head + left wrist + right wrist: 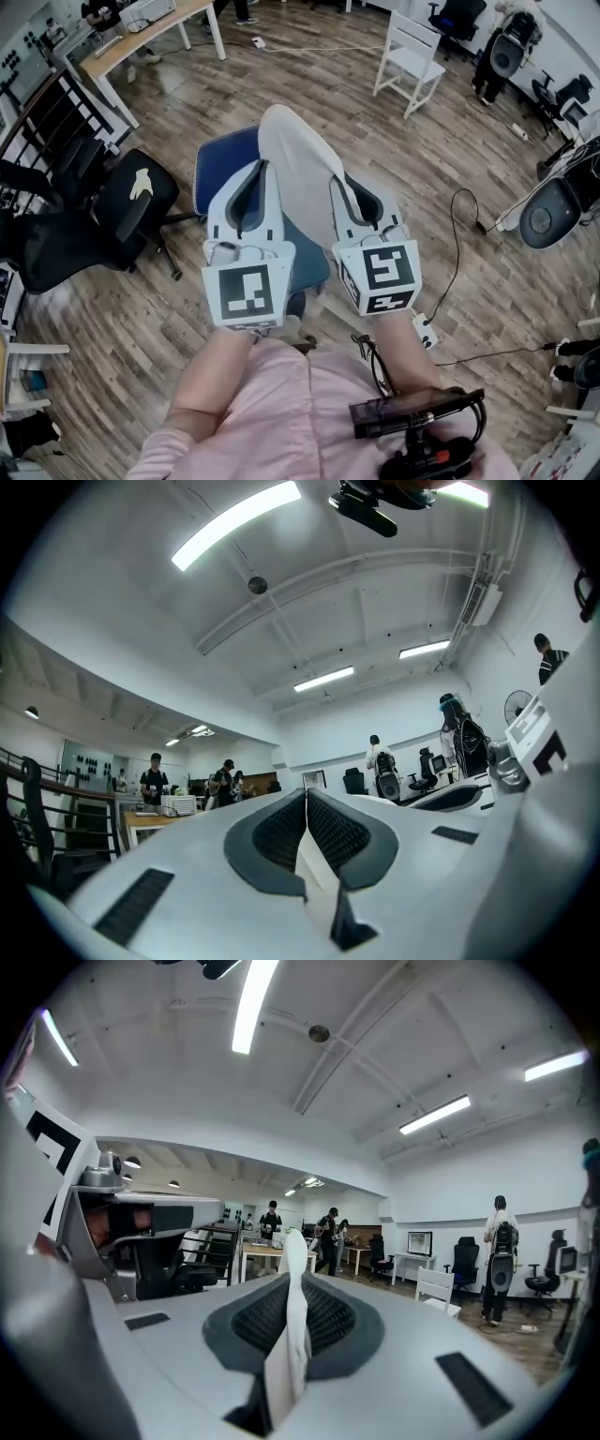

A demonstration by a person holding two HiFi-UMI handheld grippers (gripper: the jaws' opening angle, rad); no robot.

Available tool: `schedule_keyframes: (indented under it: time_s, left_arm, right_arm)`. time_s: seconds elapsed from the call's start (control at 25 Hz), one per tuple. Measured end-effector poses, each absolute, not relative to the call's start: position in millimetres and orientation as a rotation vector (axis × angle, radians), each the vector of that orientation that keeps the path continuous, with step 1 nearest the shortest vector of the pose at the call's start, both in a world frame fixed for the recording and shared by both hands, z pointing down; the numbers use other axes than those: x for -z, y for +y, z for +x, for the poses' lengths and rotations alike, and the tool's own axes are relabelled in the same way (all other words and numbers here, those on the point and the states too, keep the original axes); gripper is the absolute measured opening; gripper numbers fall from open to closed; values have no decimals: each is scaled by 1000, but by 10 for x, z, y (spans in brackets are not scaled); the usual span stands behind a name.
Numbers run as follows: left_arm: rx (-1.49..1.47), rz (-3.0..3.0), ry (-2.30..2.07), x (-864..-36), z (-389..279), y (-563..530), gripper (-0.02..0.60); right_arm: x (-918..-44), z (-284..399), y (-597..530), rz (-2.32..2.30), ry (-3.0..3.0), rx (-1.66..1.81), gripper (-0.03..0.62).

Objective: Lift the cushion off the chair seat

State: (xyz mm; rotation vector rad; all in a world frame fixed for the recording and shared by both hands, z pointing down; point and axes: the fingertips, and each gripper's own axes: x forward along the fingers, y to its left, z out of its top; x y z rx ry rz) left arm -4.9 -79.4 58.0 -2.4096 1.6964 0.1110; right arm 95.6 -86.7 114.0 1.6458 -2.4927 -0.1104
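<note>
Two grippers clamp one cushion (pixel 298 161) over the chair (pixel 217 169) at the centre of the head view. The cushion is a pale off-white fabric pad, long, rounded at its 12 o'clock end and softly creased. It stands on edge between the grippers. Whether its far end touches the seat cannot be told.

The left gripper (pixel 256 180) grips the cushion's 9 o'clock edge. In the left gripper view its dark, dimpled pads (pixel 281 832) are closed together on a thin pale strip of the cushion (pixel 314 860). The right gripper (pixel 343 195) grips the 3 o'clock edge. In the right gripper view its ribbed pads (pixel 330 1321) are shut on a white fold of fabric (pixel 293 1321) that rises above the jaws.

Both gripper shells are smooth, light grey moulded plastic. Each carries a cube printed with black-and-white square markers (pixel 246 292).

The chair seat is blue woven upholstery with rounded corners. A black office chair (pixel 131 202) stands at 9 o'clock and a white slatted chair (pixel 408 58) at 1 o'clock. The floor (pixel 309 75) is brown wood-grain plank. A black cable (pixel 457 253) runs across it at 3 o'clock.
</note>
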Motion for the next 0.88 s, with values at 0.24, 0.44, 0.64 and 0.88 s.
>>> schedule_keyframes:
  time_s: [0.24, 0.44, 0.64, 0.88]
  left_arm:
    - [-103, -2408, 1691, -590, -46, -805, 15]
    - [-100, -2404, 1678, -590, -26, -790, 15]
    - [-98, -2403, 1675, -582, -16, -790, 15]
    - [-98, -2402, 1681, -602, -27, -834, 15]
  right_arm:
    - [-1104, 951, -864, 1653, -2491, 132, 34]
    - [-1086, 952, -849, 1657, -2488, 143, 34]
    - [-1070, 948, -843, 1657, -2489, 146, 34]
    - [-1074, 933, -884, 1651, -2490, 154, 34]
